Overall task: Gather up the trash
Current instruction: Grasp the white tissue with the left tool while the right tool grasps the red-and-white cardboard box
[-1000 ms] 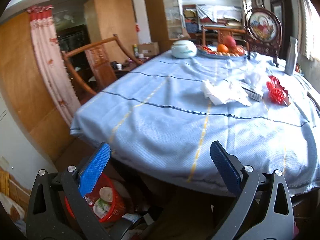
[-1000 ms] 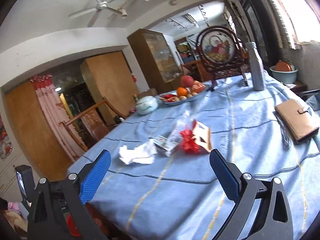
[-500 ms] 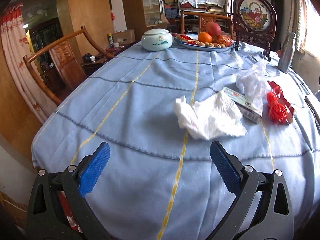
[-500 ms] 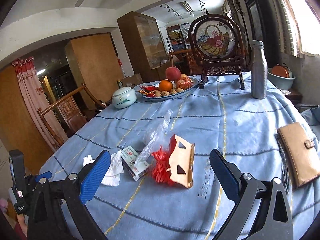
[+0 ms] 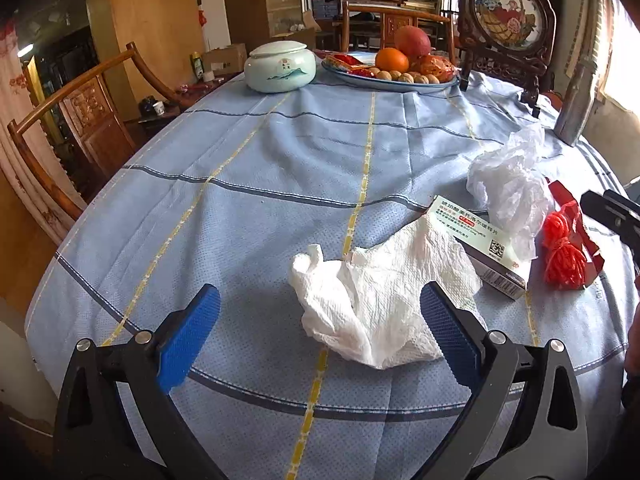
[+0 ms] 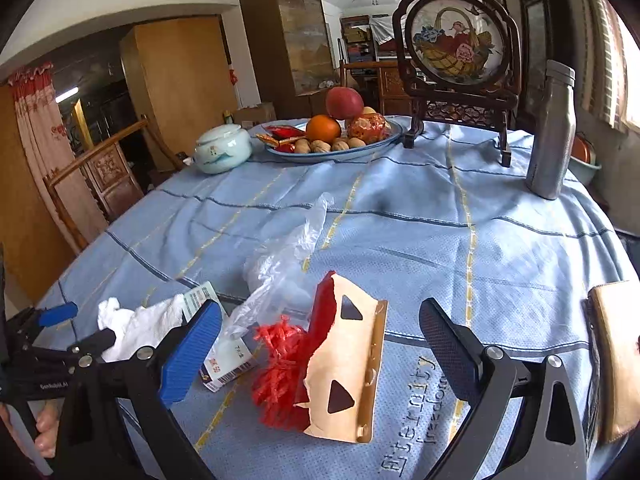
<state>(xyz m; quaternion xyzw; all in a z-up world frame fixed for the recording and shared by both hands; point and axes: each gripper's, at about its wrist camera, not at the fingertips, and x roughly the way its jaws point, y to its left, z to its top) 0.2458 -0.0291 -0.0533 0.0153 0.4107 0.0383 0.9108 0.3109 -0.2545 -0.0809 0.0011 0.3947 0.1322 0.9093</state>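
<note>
Blue striped tablecloth covered the table. Far beyond both grippers, an oval blue-rimmed plate held an orange, an apple and walnuts. The left gripper hovered spread wide, a crumpled white paper towel just ahead between its fingers. The right gripper stood equally wide, framing a torn red-and-tan cardboard piece.
</note>
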